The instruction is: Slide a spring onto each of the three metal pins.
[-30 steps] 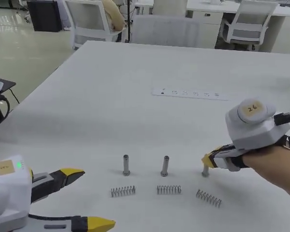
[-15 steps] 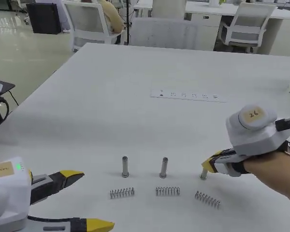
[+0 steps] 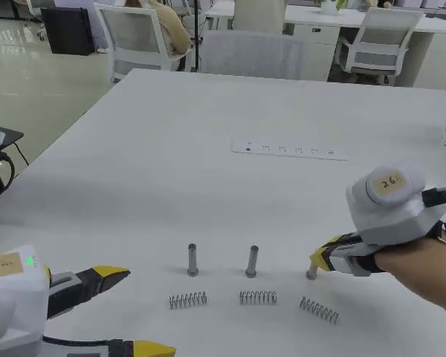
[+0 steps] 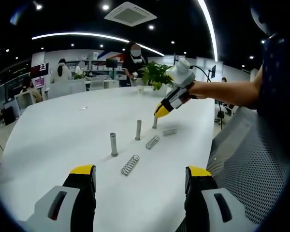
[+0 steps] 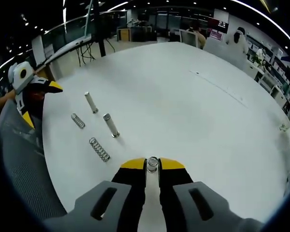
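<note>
Steel, upright in a row on white table (image 3: pixel 208 149): left pin (image 3: pixel 192 260), middle pin (image 3: pixel 253 262), right pin (image 3: pixel 311 273). Three springs (image 3: pixel 258 297) lie loose just nearer. Right gripper (image 5: pixel 152 166) jaws clamp right pin; left gripper (image 4: pixel 141 171) jaws open, near left.

Change is on my right gripper (image 3: pixel 319 260): it has come down lower on the right pin (image 3: pixel 311 274). A second ago a good stretch of the shaft showed under the jaws; now only its foot shows, just above the counter (image 3: pixel 208 149). In the right gripper view, the pin's head sits pinched between the jaw tips. Hand and gripper body have also drifted slightly nearer. The overall downward shift of the head view is my head tilting, not the parts moving.
</note>
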Motion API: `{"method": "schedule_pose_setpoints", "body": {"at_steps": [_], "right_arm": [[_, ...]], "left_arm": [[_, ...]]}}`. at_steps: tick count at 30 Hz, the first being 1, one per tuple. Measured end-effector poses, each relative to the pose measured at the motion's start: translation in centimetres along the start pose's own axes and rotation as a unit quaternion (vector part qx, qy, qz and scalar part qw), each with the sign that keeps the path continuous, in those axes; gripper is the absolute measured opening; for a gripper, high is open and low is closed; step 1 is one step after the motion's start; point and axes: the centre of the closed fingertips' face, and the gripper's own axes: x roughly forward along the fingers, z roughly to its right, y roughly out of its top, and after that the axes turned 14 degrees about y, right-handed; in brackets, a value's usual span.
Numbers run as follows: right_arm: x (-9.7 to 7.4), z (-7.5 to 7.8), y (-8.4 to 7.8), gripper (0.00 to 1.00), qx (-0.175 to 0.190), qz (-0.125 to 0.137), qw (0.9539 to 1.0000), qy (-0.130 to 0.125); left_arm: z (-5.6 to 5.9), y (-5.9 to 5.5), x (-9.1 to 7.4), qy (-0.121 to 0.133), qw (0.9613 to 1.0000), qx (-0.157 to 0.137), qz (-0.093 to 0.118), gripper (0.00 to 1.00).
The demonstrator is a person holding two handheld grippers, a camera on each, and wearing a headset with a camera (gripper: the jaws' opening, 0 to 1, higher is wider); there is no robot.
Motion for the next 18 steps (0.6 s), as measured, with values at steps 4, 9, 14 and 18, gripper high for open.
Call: {"method": "schedule_pose_setpoints", "body": {"at_steps": [4, 9, 14, 18], "right_arm": [[0.2, -0.1, -0.2, 0.09, -0.002, -0.003, 1.0, 0.001], [-0.1, 0.0, -0.2, 0.11, -0.004, -0.001, 1.0, -0.002], [-0.7, 0.1, -0.2, 0.14, -0.005, 0.003, 1.0, -0.004], [-1.3, 0.1, -0.4, 0.15, -0.007, 0.008, 0.9999, -0.005]], "left_arm": [[-0.1, -0.1, 0.0, 0.0, 1.0, 0.0, 0.0, 0.72], [-0.1, -0.1, 0.0, 0.0, 1.0, 0.001, 0.0, 0.72], [-0.1, 0.0, 0.0, 0.0, 1.0, 0.001, 0.0, 0.72], [-0.1, 0.0, 0.0, 0.001, 1.0, 0.001, 0.0, 0.72]]}}
